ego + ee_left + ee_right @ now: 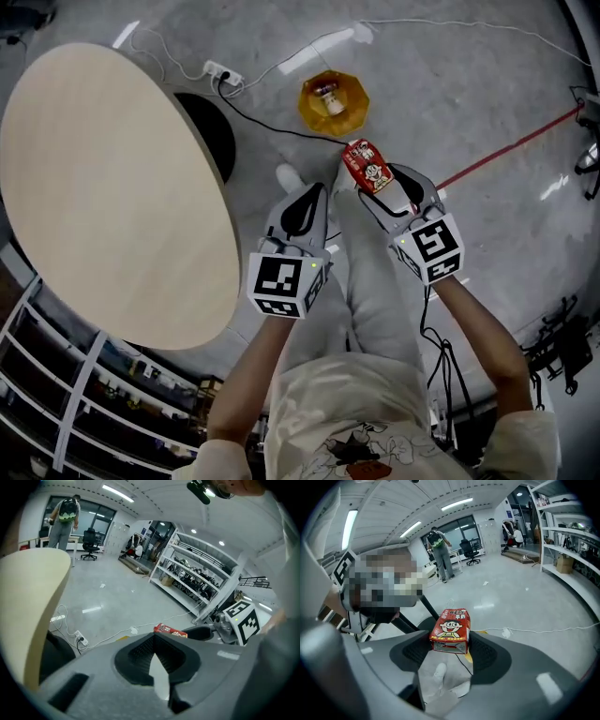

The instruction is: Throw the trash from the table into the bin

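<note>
My right gripper [372, 181] is shut on a red drink carton [367, 166] with a cartoon face, held out above the floor. The same carton [451, 631] sits squeezed between the jaws in the right gripper view. A yellow bin [334, 102] stands on the floor just beyond the carton, with a small item lying inside it. My left gripper [302, 208] hangs beside the right one, shut and empty, its jaws [157, 654] pressed together. The carton [170, 631] and the right gripper show past them. The round beige table [103, 187] lies to the left.
A white power strip [221, 73] with black and white cables runs across the grey floor near the bin. A red line [511, 148] crosses the floor at right. Metal shelving [197, 578] lines the room. A person with a backpack [438, 550] stands far off by desks.
</note>
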Tool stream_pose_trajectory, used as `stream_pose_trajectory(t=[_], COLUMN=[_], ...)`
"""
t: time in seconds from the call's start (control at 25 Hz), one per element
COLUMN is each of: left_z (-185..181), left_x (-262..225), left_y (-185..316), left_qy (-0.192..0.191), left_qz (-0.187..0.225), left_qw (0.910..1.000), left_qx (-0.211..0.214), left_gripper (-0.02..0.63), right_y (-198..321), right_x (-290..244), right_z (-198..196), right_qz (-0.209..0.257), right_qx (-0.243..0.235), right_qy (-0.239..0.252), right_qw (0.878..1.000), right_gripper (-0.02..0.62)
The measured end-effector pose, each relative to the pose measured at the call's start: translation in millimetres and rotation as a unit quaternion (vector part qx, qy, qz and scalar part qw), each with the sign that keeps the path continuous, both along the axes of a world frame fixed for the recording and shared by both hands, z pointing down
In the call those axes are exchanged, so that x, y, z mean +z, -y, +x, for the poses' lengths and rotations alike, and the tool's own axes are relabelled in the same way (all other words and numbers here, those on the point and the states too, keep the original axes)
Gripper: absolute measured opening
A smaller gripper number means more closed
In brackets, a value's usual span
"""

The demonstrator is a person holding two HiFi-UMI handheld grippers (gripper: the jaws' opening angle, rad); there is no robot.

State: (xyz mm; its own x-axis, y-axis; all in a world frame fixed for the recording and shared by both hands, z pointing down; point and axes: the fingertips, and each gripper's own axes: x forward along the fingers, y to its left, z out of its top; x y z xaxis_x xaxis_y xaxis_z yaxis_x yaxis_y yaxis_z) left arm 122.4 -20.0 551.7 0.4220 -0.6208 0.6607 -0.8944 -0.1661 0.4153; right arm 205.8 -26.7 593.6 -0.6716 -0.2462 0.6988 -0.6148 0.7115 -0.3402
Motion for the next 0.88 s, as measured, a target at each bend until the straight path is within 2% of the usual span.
stream_pose_trajectory(t=[0.2,0.4,0.64,0.76,0.88], left_z=[-11,-10,-14,-9,-3], left_x=[105,222,320,370,410], left_y=[0,2,44,52,52], left_qy=[0.027,0.036,0.049,0.067,0.069], left_qz=[-0.055,-0.125,-0.136,-0.145,-0.159], left_qw=[0.9978,0.9908,0.9884,0.9870,0.9848], left_qx=[-0.027,-0.037,-0.047,-0.022,-0.009], left_gripper=[0.008,0.008,0.008,0.008,0.008], right_y=[11,20,38,48,56], right_x=[88,191,297,341,374], right_z=[-19,-25,-25,-21,-16], right_qz=[-0.040,-0.075,-0.095,-0.101,-0.096], right_qx=[0.010,0.011,-0.005,0.001,-0.005], right_qy=[-0.004,-0.041,-0.079,-0.091,-0.107], right_qw=[0.999,0.996,0.992,0.991,0.990], right_gripper=[0.273,0.273,0.275,0.273,0.275])
